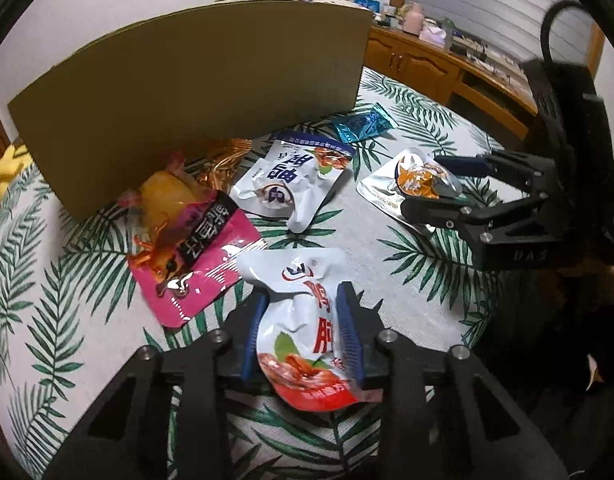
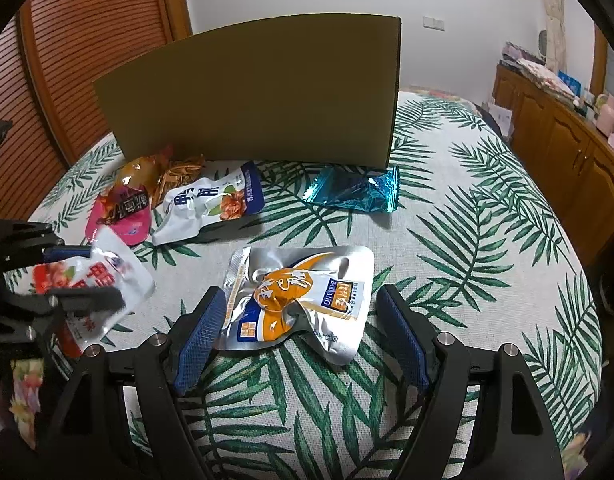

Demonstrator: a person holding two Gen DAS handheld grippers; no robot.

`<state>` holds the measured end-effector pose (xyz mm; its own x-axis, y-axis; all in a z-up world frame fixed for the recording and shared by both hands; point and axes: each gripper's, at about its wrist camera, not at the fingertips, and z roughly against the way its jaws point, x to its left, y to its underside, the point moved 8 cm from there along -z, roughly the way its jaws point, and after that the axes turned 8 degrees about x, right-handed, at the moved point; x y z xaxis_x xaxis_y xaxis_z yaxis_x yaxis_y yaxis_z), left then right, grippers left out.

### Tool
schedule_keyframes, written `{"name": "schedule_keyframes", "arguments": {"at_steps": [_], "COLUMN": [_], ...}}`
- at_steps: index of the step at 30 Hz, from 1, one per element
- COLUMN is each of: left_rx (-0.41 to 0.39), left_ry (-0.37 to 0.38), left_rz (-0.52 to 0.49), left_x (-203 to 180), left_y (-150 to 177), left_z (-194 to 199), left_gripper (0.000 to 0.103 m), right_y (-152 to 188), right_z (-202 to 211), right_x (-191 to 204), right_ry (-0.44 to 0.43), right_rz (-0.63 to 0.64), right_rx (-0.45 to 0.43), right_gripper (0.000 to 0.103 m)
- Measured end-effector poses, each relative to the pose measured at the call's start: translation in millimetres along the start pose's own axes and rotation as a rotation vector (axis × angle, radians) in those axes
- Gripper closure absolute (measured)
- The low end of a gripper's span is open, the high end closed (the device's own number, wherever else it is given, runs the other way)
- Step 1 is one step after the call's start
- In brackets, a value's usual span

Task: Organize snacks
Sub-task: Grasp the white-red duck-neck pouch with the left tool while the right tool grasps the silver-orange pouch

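Silver foil pouch (image 2: 299, 300) lying straight ahead between right gripper (image 2: 303, 336) spread wide, long axis crosswise; left gripper (image 1: 305, 332) clamped on red-and-white pouch (image 1: 307, 328).

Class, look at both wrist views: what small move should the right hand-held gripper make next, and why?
Probably close. The right hand-held gripper is open, its blue pads on either side of the silver-and-orange packet lying on the leaf-print cloth. The left hand-held gripper already clamps the white-and-red packet.
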<state>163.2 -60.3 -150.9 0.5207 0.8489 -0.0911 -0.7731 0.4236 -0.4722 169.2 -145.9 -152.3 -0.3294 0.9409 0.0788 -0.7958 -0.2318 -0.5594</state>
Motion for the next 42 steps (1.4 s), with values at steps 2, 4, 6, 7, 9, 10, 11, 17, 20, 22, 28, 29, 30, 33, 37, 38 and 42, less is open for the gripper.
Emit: {"name": "schedule_keyframes", "arguments": {"at_steps": [2,4,6,7,9,10,11,17,20,22,28,29,30,33,37,38,42], "left_rx": [-0.008,-0.015,-0.035,-0.044,-0.057,-0.058,-0.06,-0.106,-0.123,-0.126,-0.126,-0.126,-0.126,-0.127,-0.129,-0.13,-0.14], "left_ry": [0.001,0.002,0.007,0.007,-0.006,-0.014,-0.017,-0.013,-0.009,-0.011,-0.01,-0.01,-0.009,-0.007,-0.007,-0.007,-0.008], "left_rz": [0.012,0.02,0.026,0.028,0.025,0.02,0.017,0.016,0.013,0.009,0.012,0.013,0.013,0.016,0.016,0.017,0.022], "left_x": [2,2,3,3,4,5,5,3,1,0,-1,-1,-2,-3,-3,-3,-3], "left_y": [1,2,1,1,0,-1,-1,-6,-9,-10,-12,-12,-12,-10,-10,-10,-10], "left_z": [1,3,7,9,13,13,13,24,30,31,29,29,29,31,31,31,34], "left_gripper": [0.072,0.073,0.077,0.079,0.08,0.081,0.081,0.081,0.081,0.081,0.081,0.081,0.081,0.081,0.081,0.081,0.081], "right_y": [-1,-3,-4,-4,-4,-4,-4,-5,-5,-4,-11,-14,-15,-17,-18,-19,-21], "right_z": [-1,-3,-4,-5,-6,-6,-6,0,1,2,21,24,26,30,35,38,46], "right_x": [1,2,3,4,4,3,3,-5,-8,-7,-15,-18,-19,-18,-15,-14,-6], "right_ry": [0.004,0.012,0.023,0.036,0.046,0.043,0.042,0.017,-0.011,-0.017,-0.099,-0.098,-0.112,-0.135,-0.154,-0.162,-0.176], "right_rz": [0.005,0.008,0.017,0.027,0.035,0.033,0.032,-0.002,-0.016,-0.026,-0.112,-0.122,-0.131,-0.137,-0.141,-0.142,-0.12], "right_rx": [0.003,0.005,0.006,0.008,0.004,0.002,0.001,-0.01,-0.006,-0.008,-0.064,-0.075,-0.077,-0.078,-0.087,-0.09,-0.1], "right_gripper": [0.021,0.021,0.02,0.02,0.02,0.02,0.021,0.045,0.046,0.047,0.079,0.089,0.091,0.093,0.096,0.097,0.1]}}
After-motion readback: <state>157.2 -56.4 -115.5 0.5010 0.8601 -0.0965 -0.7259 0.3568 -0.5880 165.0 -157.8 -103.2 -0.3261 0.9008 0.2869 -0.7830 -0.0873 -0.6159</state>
